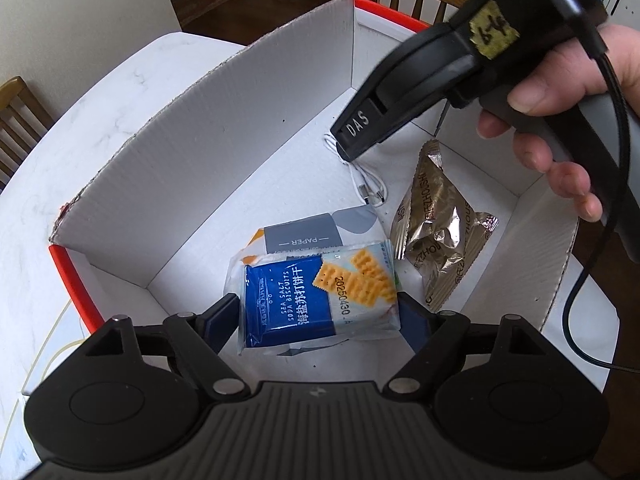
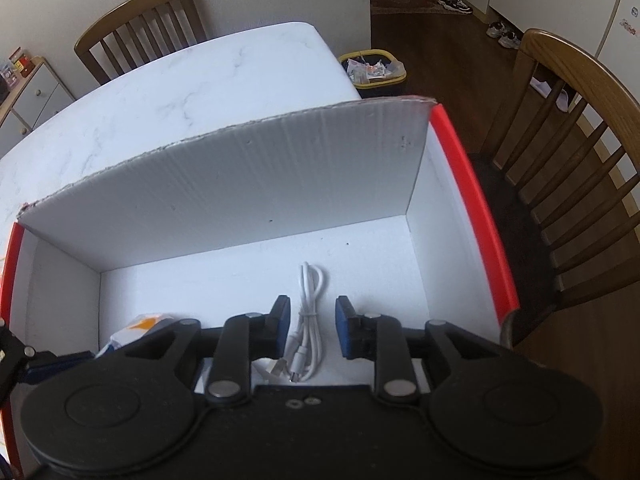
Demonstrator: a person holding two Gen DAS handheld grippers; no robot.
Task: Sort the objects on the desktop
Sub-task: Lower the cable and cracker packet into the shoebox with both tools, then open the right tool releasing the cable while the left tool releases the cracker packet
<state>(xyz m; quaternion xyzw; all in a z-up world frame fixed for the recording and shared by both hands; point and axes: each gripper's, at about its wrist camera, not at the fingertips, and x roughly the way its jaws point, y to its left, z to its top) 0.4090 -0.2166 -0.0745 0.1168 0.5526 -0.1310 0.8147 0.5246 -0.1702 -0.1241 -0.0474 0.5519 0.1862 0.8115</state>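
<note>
- Inside the white corrugated box [image 1: 208, 128] with red edge trim, sitting on the marble desk [image 1: 100, 92]: all task items visible.
- Left claw [image 1: 318, 312]: blue pads on both sides of the blue sea salt soda biscuit pack [image 1: 316, 298], pinching it; pack sits low in the box, over a grey "PAPER" tissue pack [image 1: 302, 236].
- Gold foil snack bag [image 1: 436, 224] lies on the box floor, just right of the biscuit pack.
- White USB cable [image 2: 306, 332], coiled and tied, lies on the box floor near the far corner.
- Right claw [image 2: 310, 330]: spread, pads on either side of the cable, not touching it; hangs right over it.
- Left-wrist view: right hand [image 1: 560, 120] wraps the right claw's handle, tip pointing down at the cable.
- Wooden chairs [image 2: 568, 168] around the desk; waste bin [image 2: 374, 72] on the floor beyond it.
</note>
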